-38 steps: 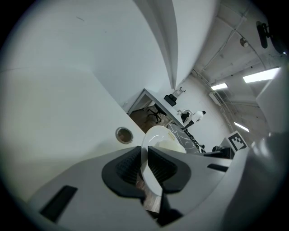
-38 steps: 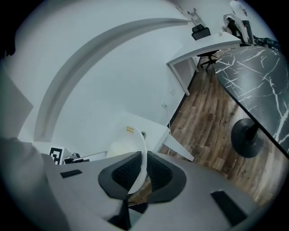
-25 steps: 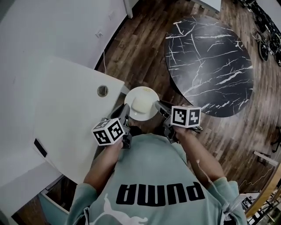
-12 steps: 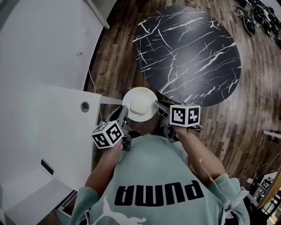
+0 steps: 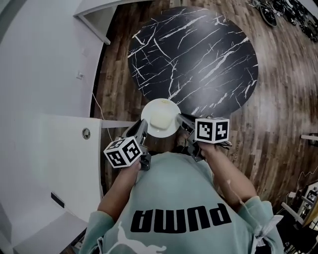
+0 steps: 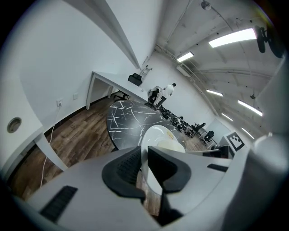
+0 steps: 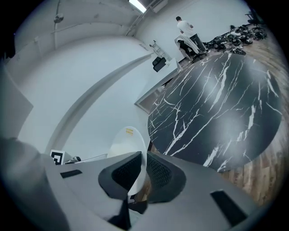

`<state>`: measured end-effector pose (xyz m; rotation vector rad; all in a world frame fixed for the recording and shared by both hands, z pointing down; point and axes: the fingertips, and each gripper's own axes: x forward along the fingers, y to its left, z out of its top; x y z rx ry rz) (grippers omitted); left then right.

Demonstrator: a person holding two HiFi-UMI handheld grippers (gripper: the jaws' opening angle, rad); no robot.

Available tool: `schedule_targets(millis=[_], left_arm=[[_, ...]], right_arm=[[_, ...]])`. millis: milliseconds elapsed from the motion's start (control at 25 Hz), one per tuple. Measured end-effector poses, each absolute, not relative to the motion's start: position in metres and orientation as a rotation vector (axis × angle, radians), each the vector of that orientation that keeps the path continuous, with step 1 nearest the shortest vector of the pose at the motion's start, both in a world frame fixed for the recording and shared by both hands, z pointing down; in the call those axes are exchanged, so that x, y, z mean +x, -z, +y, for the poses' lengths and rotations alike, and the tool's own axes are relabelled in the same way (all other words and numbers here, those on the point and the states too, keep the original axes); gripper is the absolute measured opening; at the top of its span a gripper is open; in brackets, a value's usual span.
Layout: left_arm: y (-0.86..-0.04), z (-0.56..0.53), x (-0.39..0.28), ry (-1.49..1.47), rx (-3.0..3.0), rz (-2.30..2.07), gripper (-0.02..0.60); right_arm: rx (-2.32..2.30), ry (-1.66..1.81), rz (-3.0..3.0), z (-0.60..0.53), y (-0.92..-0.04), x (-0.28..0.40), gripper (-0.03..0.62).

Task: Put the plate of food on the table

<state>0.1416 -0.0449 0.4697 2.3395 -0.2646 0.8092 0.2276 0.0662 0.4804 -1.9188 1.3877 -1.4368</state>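
Note:
A white plate [image 5: 160, 117] with a pale mound of food [image 5: 161, 118] on it hangs in the air between my two grippers, just short of the near edge of the round black marble table [image 5: 198, 54]. My left gripper [image 5: 143, 127] is shut on the plate's left rim, and my right gripper [image 5: 179, 119] is shut on its right rim. The left gripper view has the plate [image 6: 158, 140] edge-on between the pads [image 6: 128, 167]. In the right gripper view the plate [image 7: 128, 144] runs up from between the jaws, with the table [image 7: 221, 108] beyond it.
A white desk [image 5: 54, 158] with a round cable hole [image 5: 86, 133] stands at my left over the wooden floor [image 5: 114, 64]. A long white bench [image 6: 117, 83] lines the far wall, with a person [image 6: 169, 91] beside it. Bicycles [image 5: 283, 10] are parked at the far right.
The marble table has come nearer and now lies right in front of the plate. The white desk has slid back to the left. Both grippers keep their hold on the plate.

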Motion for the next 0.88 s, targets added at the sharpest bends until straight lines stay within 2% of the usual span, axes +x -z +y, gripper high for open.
schedule_targets(millis=[880], left_arm=[[-0.492, 0.047, 0.260, -1.010, 2.369, 0.140, 0.051]], right_arm=[[-2.034, 1.355, 0.956, 0.180, -0.501, 0.307, 0.044]])
